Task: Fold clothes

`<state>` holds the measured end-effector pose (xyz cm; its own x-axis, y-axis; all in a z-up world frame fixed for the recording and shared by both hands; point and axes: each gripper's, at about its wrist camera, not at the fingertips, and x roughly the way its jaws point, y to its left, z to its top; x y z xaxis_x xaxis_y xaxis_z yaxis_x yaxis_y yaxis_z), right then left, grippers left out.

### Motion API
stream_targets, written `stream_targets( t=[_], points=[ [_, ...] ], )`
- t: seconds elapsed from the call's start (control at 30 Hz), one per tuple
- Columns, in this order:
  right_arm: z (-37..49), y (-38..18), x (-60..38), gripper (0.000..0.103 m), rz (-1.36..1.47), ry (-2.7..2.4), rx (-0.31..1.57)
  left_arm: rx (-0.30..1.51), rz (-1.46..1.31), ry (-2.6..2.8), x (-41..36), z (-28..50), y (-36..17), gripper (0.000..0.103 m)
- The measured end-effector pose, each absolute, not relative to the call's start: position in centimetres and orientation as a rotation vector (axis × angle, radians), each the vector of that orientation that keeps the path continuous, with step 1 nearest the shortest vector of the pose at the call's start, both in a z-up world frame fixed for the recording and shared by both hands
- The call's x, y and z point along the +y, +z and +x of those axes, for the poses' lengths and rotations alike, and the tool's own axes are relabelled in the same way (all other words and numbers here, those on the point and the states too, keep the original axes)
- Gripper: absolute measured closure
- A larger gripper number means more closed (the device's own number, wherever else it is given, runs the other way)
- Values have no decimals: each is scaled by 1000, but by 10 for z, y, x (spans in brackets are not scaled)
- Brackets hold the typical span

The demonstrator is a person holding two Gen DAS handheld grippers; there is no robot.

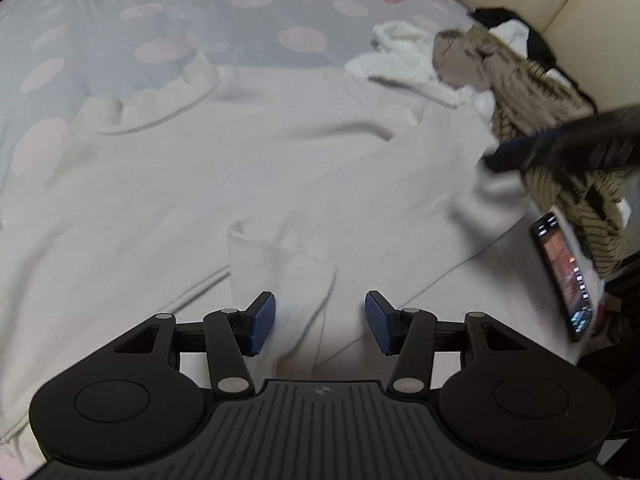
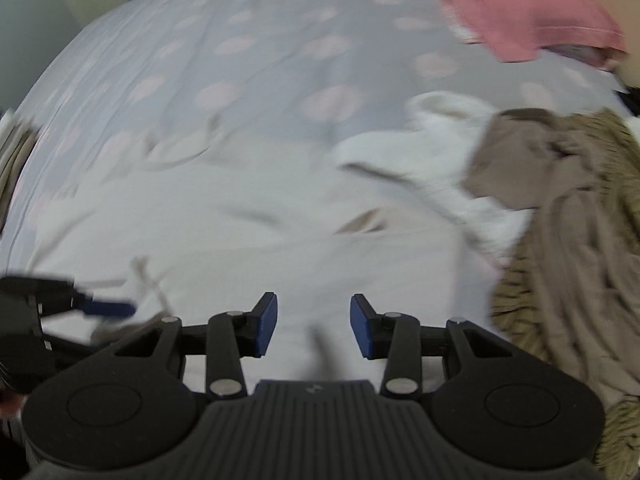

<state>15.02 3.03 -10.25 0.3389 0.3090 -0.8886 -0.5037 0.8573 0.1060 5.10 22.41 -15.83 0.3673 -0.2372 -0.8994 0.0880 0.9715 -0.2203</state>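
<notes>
Lighting: soft, even, cool; shadows faint. Glare: none. Left wrist view: mostly sharp, motion smear at right edge over right gripper [image 1: 560, 148]. Right wrist view: heavy motion blur across bed [image 2: 240, 60] and clothes. Both: fisheye bending, dark corners.

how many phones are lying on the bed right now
1: a phone with its screen lit, lying at the bed's right edge beside the striped brown sweater. Others may hide under clothes.

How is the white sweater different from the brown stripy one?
The white sweater is plain and pale; the brown striped sweater has dark lines. The white sweater lies spread out flat in the middle of the bed, while the brown striped sweater sits crumpled in a heap at the side. Both rest on the spotted bedsheet, and neither is folded yet.
</notes>
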Motion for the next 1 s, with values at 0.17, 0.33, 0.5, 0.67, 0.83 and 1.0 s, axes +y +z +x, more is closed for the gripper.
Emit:
stream_targets(
  t=[0.17, 0.33, 0.5, 0.67, 0.83, 1.0],
  points=[
    [161, -102, 12, 56, -161, 476, 1104, 1187, -136, -162, 226, 58, -167, 72],
    [164, -104, 6, 56, -175, 448, 1094, 1192, -217, -118, 246, 60, -161, 99],
    [167, -99, 2, 56, -167, 437, 1072, 1120, -291, -131, 262, 57, -137, 99],
    [169, -96, 5, 56, -176, 427, 1051, 1021, -410, -158, 284, 53, -106, 99],
    [170, -97, 10, 56, -193, 419, 1048, 905, -452, -143, 307, 47, -79, 100],
    [170, -95, 17, 56, -208, 417, 1029, 763, -576, -220, 331, 38, -57, 100]
  ],
)
